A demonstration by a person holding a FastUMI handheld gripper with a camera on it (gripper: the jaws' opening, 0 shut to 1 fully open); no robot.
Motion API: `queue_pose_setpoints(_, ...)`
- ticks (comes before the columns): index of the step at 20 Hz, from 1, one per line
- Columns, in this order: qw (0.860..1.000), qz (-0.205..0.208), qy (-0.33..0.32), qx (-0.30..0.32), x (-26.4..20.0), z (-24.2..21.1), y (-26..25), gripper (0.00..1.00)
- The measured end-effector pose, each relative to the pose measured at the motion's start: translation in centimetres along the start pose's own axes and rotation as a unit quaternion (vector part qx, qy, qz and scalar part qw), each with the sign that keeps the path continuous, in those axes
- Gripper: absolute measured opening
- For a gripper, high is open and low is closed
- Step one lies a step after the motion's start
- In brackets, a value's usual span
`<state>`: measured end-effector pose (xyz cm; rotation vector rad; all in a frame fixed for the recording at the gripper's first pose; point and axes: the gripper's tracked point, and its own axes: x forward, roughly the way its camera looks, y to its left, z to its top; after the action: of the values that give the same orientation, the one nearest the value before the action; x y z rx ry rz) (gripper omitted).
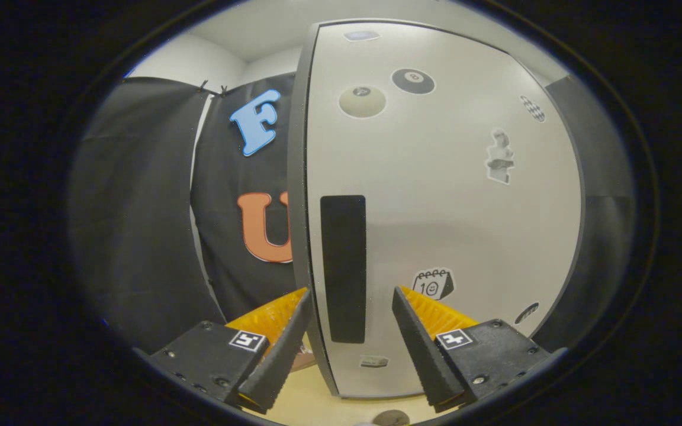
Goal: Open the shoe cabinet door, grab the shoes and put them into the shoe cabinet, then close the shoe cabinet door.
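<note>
The shoe cabinet door [436, 195] is a pale grey panel with several stickers, standing close in front of me. A tall black handle strip [343, 267] runs down it near its left edge. My gripper [350, 296] is open, its two fingers straddling the door's left edge and the handle strip: one finger [285, 331] lies left of the edge, the other [418, 337] against the door face. There is a gap between each finger and the door edge, so neither presses on it.
Black cloth walls [140, 225] hang to the left and behind the cabinet. A light wooden floor [311, 402] shows below the door. A small grey round object [391, 418] lies on the floor near the fingers.
</note>
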<state>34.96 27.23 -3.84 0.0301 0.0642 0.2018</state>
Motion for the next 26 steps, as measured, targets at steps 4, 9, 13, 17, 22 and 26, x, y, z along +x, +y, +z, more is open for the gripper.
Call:
queue_pose_setpoints(4,0.999,-0.037,0.004,-0.009,0.6,0.2,-0.4,0.72)
queue_pose_setpoints(9,1.0,-0.018,0.017,-0.018,0.5,-0.2,0.0,0.38)
queue_pose_setpoints(13,0.999,0.014,0.027,-0.021,-0.6,-0.4,-0.1,0.32)
queue_pose_setpoints(17,0.999,0.035,0.028,-0.022,-4.2,-0.8,-0.3,0.28)
queue_pose_setpoints(22,0.997,0.062,0.033,-0.014,-9.2,-1.1,-1.1,0.27)
queue_pose_setpoints(26,0.997,0.072,0.036,-0.012,-13.4,-1.0,-2.3,0.25)
